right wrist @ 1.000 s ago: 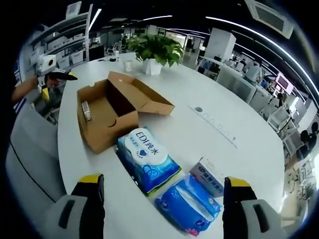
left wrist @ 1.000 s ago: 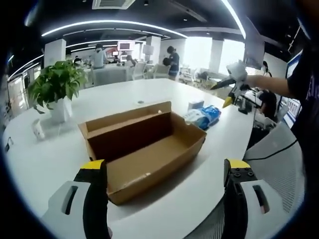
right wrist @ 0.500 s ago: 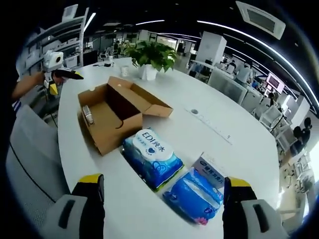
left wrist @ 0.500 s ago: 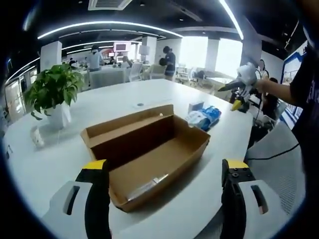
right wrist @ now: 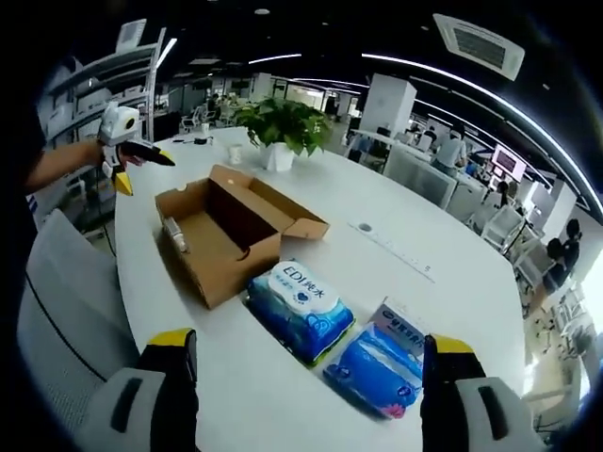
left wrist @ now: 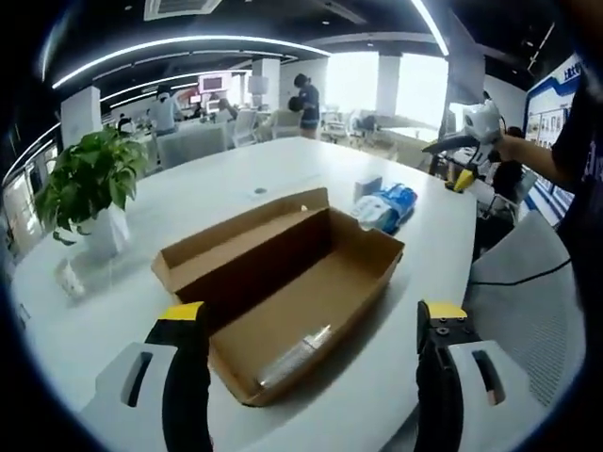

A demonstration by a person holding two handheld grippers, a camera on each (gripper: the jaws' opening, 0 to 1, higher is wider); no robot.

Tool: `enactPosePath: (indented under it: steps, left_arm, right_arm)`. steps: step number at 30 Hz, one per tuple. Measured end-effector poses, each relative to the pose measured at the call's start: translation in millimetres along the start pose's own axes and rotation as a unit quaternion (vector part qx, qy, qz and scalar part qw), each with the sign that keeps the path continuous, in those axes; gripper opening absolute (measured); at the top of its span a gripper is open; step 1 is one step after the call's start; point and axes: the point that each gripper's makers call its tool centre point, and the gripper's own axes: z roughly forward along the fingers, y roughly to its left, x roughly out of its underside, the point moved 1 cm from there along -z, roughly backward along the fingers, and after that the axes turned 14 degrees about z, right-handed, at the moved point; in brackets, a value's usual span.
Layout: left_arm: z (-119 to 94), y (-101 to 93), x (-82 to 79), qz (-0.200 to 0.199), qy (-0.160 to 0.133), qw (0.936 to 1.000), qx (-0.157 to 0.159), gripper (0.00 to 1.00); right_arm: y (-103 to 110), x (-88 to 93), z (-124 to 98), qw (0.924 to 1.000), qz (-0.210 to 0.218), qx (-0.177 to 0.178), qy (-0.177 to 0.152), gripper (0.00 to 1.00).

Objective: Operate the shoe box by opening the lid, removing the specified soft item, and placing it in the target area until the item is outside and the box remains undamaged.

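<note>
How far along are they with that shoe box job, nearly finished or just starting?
Mostly done, it seems. The cardboard shoe box stands open, lid folded back, apparently undamaged. Two soft tissue packs lie on the white table outside it. In hand: nothing; both the left hand-held gripper and the right hand-held gripper hang open. A small clear packet remains in the box.
</note>
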Motion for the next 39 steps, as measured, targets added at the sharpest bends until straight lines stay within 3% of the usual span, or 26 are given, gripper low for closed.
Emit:
enactPosePath:
  steps: [12,26,39]
  left_arm:
    - [6.4,12.3,5.1,0.027,0.020,0.9994,0.002,0.84]
    - [25.8,20.6,2.1,0.081,0.048,0.9947,0.040,0.79]
    - [47.9,34.6,6.2,0.124,0.091,0.9827,0.103,0.67]
  right_arm:
    - [20.3,10.3,-17.9,0.9998,0.014,0.004,-0.015,1.00]
    - [41.7,30.3,-32.2,0.9982,0.056,0.004,-0.021,1.00]
    - [48.0,36.3,-48.2,0.9966,0.078,0.009,-0.025,1.00]
